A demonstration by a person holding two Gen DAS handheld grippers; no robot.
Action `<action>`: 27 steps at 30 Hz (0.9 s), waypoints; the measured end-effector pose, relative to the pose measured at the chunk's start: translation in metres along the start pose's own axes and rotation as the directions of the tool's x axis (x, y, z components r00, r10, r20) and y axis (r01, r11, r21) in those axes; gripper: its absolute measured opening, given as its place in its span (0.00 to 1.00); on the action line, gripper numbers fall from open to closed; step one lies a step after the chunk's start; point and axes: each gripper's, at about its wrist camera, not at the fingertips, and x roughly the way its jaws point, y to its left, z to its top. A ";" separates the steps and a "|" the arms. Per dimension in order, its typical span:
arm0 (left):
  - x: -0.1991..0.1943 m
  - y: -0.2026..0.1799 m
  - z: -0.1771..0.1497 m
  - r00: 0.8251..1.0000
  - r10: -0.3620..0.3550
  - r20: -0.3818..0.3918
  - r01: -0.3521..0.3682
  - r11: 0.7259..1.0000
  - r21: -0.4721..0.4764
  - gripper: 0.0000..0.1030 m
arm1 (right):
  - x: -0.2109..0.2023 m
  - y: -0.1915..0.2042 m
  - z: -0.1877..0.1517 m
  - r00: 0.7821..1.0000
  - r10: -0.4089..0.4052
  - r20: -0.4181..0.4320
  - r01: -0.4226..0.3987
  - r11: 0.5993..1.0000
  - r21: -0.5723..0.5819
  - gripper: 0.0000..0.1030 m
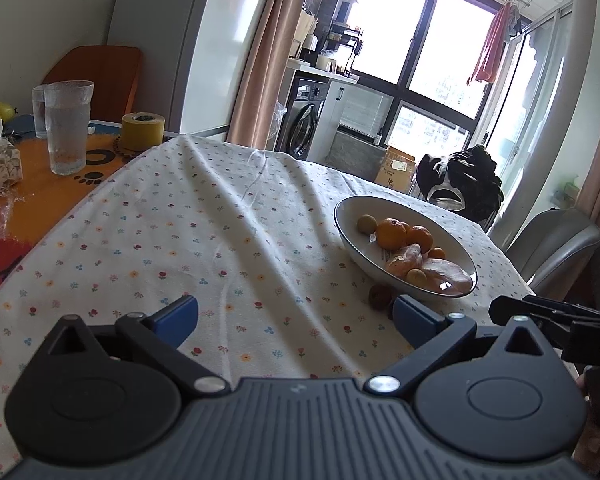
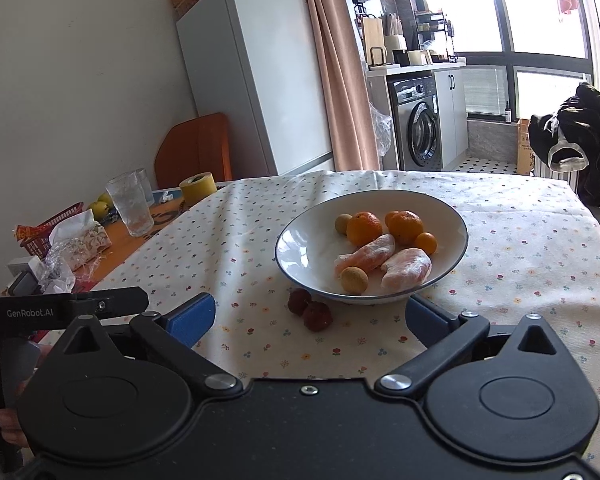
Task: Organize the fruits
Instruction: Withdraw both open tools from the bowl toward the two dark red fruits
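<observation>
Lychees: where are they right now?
Two lychees lie on the tablecloth, outside the bowl, just off its near-left rim in the right wrist view, ahead of the open right gripper.

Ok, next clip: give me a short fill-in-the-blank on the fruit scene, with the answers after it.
1. The number of dark red fruits lying on the tablecloth, outside the white bowl, is ____.
2. Both the left gripper and the right gripper have their jaws ____.
3. The roll of tape near the drinking glasses is coloured ____.

Missing words: two; open; yellow
</observation>
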 end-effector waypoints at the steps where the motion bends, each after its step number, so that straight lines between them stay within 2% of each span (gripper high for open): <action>1: -0.002 0.001 0.000 1.000 0.002 0.004 -0.002 1.000 -0.002 1.00 | 0.000 0.001 -0.001 1.000 0.004 -0.003 -0.004 1.000 -0.001 1.00; 9: -0.005 0.002 0.000 1.000 0.017 0.002 -0.017 1.000 0.009 1.00 | 0.007 0.006 -0.006 0.999 0.007 -0.033 -0.007 1.000 0.014 0.99; 18: 0.006 0.018 -0.005 0.999 0.031 -0.021 -0.032 0.999 -0.034 1.00 | 0.026 0.006 -0.008 0.998 0.013 -0.063 -0.012 1.000 0.021 0.88; 22: 0.015 0.027 -0.009 0.998 0.048 -0.036 -0.051 0.996 -0.069 1.00 | 0.039 0.007 -0.009 0.997 0.000 -0.083 0.001 1.000 0.011 0.78; 27: 0.022 0.033 -0.012 0.997 0.061 -0.040 -0.064 0.995 -0.082 1.00 | 0.054 0.007 -0.010 0.995 0.000 -0.104 0.001 1.000 0.013 0.76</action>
